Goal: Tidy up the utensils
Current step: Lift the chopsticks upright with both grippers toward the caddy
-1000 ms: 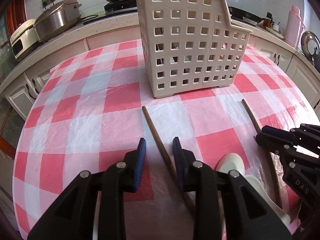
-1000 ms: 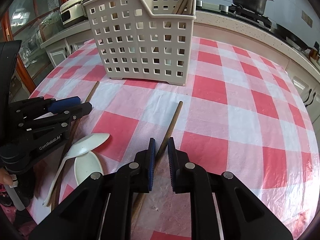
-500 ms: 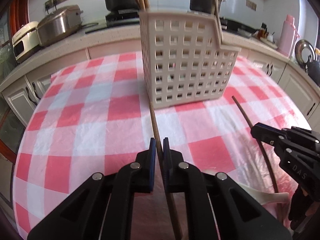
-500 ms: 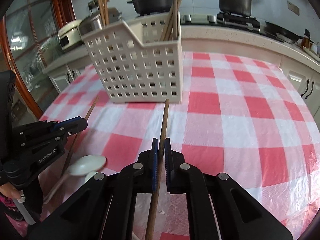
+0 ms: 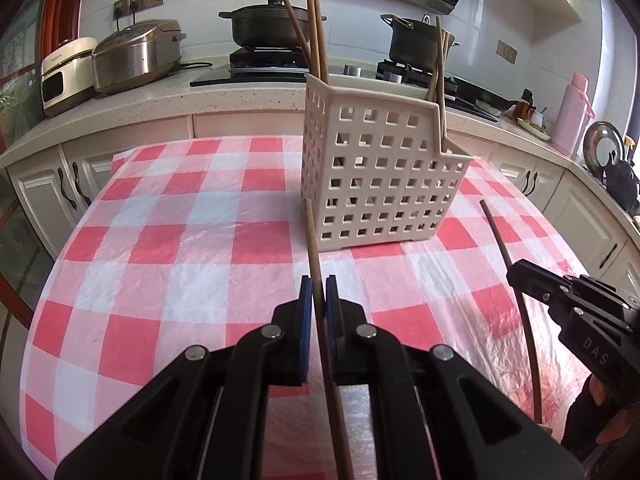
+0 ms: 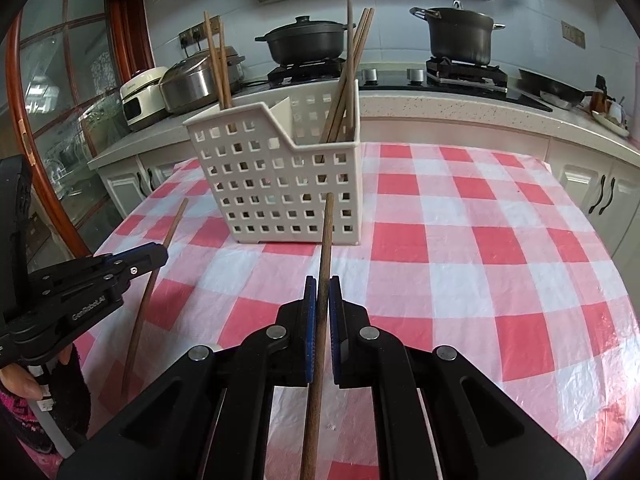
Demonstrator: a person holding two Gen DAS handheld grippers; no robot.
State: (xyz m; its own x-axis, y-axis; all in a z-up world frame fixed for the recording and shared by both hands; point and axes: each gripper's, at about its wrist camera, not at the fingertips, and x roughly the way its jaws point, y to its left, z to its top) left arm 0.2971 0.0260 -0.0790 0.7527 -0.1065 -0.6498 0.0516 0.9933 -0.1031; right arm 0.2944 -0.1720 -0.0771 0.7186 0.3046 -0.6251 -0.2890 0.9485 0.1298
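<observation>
The left gripper [image 5: 319,292] is clamped tight on a brown chopstick [image 5: 313,240], blue pads pressed against it from both sides, and in the left wrist view the stick runs straight ahead with its far tip up against the near left corner of the cream slotted basket [image 5: 380,184]. That basket stands on the red-and-white checked tablecloth [image 5: 160,240] toward the table's far edge, with several chopsticks standing upright inside it. Over at the right edge of this view the right gripper [image 5: 516,272] comes in, holding its own chopstick [image 5: 504,248], which curves away toward the basket's right side. Now the right wrist view: the right gripper [image 6: 322,292] is closed firmly on its chopstick [image 6: 326,240], the stick pointing dead ahead, tip in front of the basket's [image 6: 272,184] near wall. At the left edge the left gripper [image 6: 156,256] shows side-on with its chopstick [image 6: 160,256] angling up toward the basket's left side, and a hand [image 6: 20,380] is visible beneath it. Pots sit on the stove behind the table.
</observation>
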